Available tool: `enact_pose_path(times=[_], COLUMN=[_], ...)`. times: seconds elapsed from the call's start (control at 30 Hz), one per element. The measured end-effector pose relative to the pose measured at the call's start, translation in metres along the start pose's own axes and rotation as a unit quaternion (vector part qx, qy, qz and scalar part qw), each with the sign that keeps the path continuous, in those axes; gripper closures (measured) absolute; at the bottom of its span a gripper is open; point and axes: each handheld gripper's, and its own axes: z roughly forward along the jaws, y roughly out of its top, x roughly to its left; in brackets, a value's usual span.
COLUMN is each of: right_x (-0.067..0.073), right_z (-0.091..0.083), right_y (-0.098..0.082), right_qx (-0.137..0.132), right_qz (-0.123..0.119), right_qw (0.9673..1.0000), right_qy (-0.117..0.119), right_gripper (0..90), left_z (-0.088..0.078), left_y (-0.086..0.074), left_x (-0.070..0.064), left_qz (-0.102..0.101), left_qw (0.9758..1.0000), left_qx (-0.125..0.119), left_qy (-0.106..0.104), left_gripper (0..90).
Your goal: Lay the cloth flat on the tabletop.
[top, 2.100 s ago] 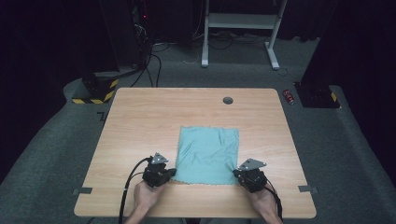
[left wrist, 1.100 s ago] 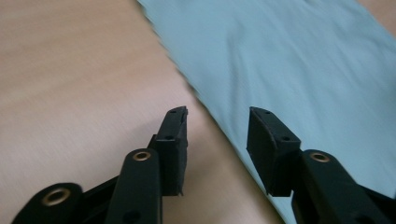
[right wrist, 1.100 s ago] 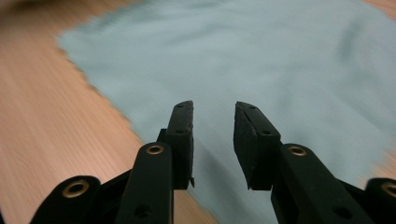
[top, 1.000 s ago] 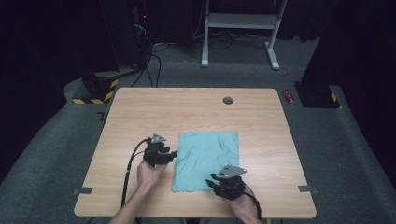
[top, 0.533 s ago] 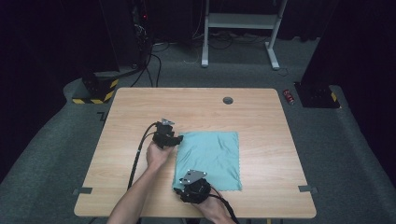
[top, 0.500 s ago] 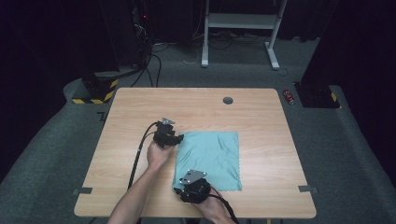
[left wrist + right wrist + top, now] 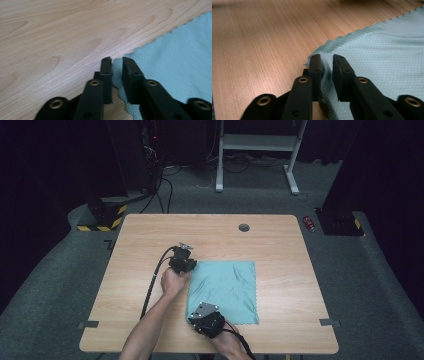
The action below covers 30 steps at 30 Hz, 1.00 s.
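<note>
A light blue cloth (image 7: 223,291) is spread flat on the wooden table (image 7: 280,250), toward the near middle of the top. The left gripper (image 7: 184,264) is set at the cloth's far left corner, and the right gripper (image 7: 202,316) at its near left corner, both seen from the high view. In the left gripper view, the left gripper (image 7: 116,61) is lowered to the table with the scalloped corner of the cloth (image 7: 175,62) caught between its jaws; the jaws have just been closing and are drawn near together on the edge. In the right gripper view, the right gripper (image 7: 327,60) is likewise brought in on the cloth (image 7: 382,52): its jaws have just been closing, and a bunched fold of the corner is pinched between them. A small round hole (image 7: 244,227) is seen near the table's far edge.
</note>
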Motion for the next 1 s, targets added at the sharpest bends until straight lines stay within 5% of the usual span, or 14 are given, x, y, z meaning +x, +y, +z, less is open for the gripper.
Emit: enact_pose_path(times=[0.23,1.0], right_x=[0.002,0.009], right_z=[-0.001,-0.017], right_y=[0.001,0.019], right_qx=[0.003,-0.022], right_qz=[-0.01,-0.025], right_qw=[0.9999,0.9994], right_qy=[-0.009,-0.003], right_gripper=[88.7,90.0], left_z=[-0.001,-0.036], left_y=[0.0,0.004], left_x=[0.004,0.025], left_qz=[0.006,-0.012], left_qw=[0.9999,0.9991], left_qx=[-0.001,-0.034], left_qy=[-0.011,-0.023], left_gripper=[90.0,90.0])
